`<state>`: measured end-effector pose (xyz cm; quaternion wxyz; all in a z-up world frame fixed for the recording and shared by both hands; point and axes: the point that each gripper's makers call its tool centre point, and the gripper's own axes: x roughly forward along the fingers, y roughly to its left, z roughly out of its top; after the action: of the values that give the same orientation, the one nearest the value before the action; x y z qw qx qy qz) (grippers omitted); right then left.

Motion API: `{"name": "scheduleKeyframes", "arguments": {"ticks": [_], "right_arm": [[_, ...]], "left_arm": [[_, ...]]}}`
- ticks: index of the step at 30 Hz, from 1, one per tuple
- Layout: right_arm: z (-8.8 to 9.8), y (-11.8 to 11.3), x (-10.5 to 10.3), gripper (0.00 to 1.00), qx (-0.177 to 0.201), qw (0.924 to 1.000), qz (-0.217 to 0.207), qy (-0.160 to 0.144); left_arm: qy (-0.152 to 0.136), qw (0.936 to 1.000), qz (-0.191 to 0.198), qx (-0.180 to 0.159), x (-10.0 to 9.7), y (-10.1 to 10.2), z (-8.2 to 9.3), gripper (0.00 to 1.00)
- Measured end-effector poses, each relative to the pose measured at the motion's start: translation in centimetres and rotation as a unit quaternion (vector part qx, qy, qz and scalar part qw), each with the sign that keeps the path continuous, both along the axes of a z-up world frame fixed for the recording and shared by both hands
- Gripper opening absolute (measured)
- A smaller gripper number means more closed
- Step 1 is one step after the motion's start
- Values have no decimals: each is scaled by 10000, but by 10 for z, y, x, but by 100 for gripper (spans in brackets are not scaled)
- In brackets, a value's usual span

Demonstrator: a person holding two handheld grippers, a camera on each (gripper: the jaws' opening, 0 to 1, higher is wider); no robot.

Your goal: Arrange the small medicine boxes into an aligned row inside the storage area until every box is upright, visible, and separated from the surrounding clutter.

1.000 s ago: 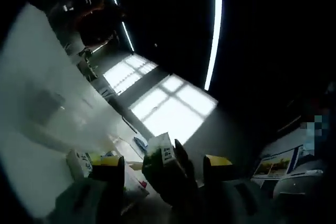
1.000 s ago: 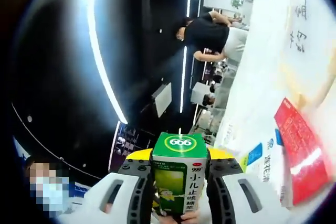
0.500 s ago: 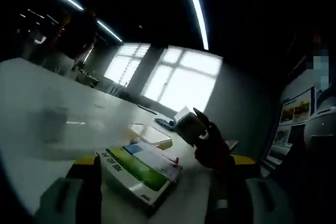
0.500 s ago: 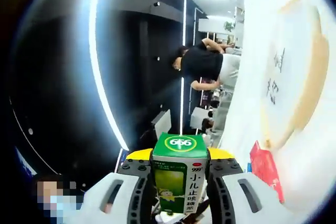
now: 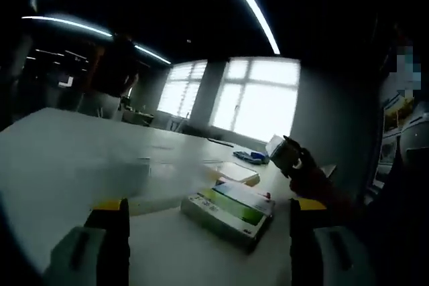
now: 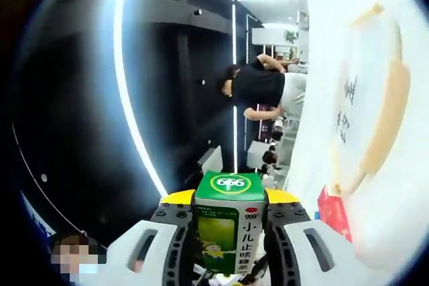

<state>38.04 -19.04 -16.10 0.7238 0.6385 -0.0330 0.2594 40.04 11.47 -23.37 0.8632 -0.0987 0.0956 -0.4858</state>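
The right gripper (image 6: 229, 213) has its fingers (image 6: 175, 232) clamped on the two flanks of a green 999 children's cough-syrup box (image 6: 228, 222), held upright with its printed front to the camera, a hold that looks meant to let it go down standing and readable; at two o'clock lies the white worktop (image 6: 375, 219), with a red packet (image 6: 333, 209) at three o'clock; people stand at twelve o'clock. The left gripper (image 5: 208, 222) has its fingers (image 5: 112, 226) spread wide apart and grips nothing; between them at one o'clock a flat green-and-white medicine box (image 5: 228, 209) lies on its broad face on the worktop (image 5: 60, 159), not yet upright; beyond it at two o'clock the right gripper (image 5: 305, 172) carries its box (image 5: 275, 147) aloft, clear of the clutter; windows (image 5: 238, 95) glow at twelve o'clock.
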Motion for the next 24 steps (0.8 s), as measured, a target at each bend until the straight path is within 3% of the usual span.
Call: {"name": "scheduleKeyframes", "arguments": {"ticks": [7, 12, 21, 24], "right_arm": [[7, 1, -1, 34, 125, 9999, 48, -22], [11, 7, -1, 34, 260, 9995, 184, -51], [15, 16, -2, 34, 95, 9990, 427, -15], [18, 23, 3, 34, -215, 9988, 433, -3]], "left_arm": [[-17, 9993, 354, -130, 17, 35, 0, 100], [-31, 9991, 414, -70, 19, 38, -4, 100], [109, 9989, 445, -139, 21, 42, -14, 100], [204, 9987, 425, -191, 20, 43, -16, 100]]}}
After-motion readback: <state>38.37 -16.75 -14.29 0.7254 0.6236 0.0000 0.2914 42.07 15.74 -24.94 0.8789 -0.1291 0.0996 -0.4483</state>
